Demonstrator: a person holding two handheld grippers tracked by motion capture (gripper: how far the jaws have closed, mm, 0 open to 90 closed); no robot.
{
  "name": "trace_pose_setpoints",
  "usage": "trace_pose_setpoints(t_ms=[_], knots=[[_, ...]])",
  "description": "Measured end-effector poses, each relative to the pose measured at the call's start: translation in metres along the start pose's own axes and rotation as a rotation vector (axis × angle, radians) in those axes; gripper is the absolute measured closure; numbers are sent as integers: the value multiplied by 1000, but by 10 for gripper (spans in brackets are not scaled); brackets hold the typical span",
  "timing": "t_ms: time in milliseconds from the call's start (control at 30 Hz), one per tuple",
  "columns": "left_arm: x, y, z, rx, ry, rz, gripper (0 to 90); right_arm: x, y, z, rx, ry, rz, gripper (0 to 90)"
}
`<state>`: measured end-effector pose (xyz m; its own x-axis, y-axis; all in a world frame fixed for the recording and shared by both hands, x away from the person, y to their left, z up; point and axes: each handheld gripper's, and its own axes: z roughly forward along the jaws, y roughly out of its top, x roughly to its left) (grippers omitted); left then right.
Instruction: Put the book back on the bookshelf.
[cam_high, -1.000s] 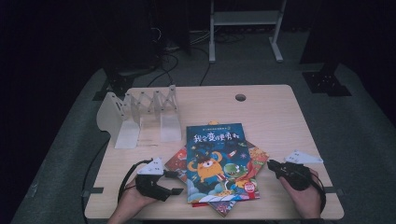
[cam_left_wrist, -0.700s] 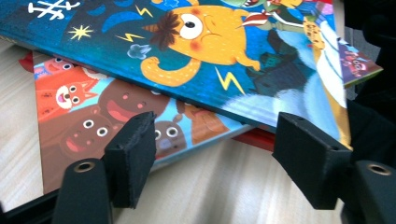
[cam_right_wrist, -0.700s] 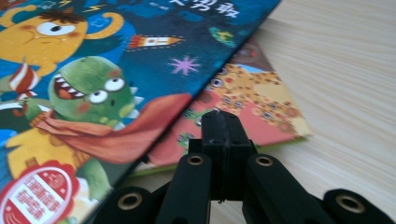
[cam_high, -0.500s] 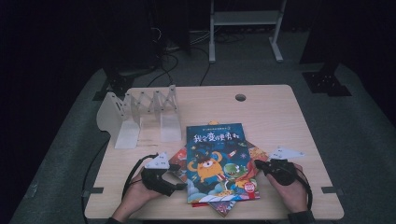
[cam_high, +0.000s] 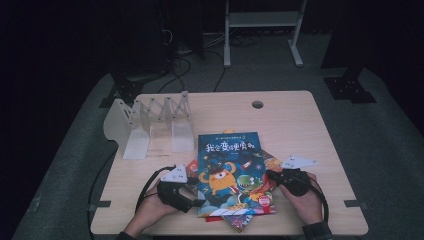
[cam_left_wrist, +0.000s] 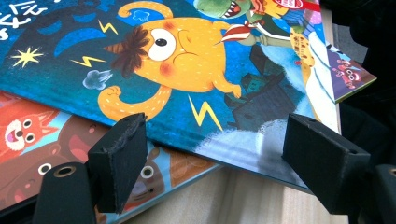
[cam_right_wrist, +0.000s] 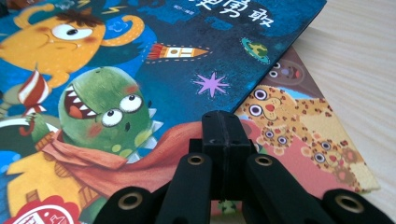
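Two grippers at the blue book (cam_high: 231, 172): left gripper (cam_left_wrist: 219, 154) fingers spread, right gripper (cam_right_wrist: 226, 140) fingers together (empty).

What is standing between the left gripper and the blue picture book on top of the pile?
Nothing visible. The left gripper is open, its jaws apart at the near edge of the blue picture book, which lies on another book. Between them there is bare table.

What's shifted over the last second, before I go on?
Both tools closed in on the book stack: the left tool moved right to the blue book's edge, jaws open; the right tool moved left onto its right edge, jaws together. Books and the white rack stayed put.
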<state>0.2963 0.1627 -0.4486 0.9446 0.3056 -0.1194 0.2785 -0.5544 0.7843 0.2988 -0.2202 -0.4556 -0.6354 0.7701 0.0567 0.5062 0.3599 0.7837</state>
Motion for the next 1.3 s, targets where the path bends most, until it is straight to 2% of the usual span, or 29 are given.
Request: trace_pose_setpoints(t_ms=[433, 767, 967, 1300], knots=[[-4, -5, -7, -13, -39, -25, 220, 2, 4, 5, 2, 0, -11, 897], [-8, -6, -9, -27, -58, -23, 222, 3, 6, 7, 8, -1, -19, 897], [-10, -5, -8, -23, -54, -12, 223, 3, 6, 7, 8, 2, -19, 897], [-20, -2, 0, -30, -123, 6, 240, -5, 7, 6, 9, -36, -12, 897]])
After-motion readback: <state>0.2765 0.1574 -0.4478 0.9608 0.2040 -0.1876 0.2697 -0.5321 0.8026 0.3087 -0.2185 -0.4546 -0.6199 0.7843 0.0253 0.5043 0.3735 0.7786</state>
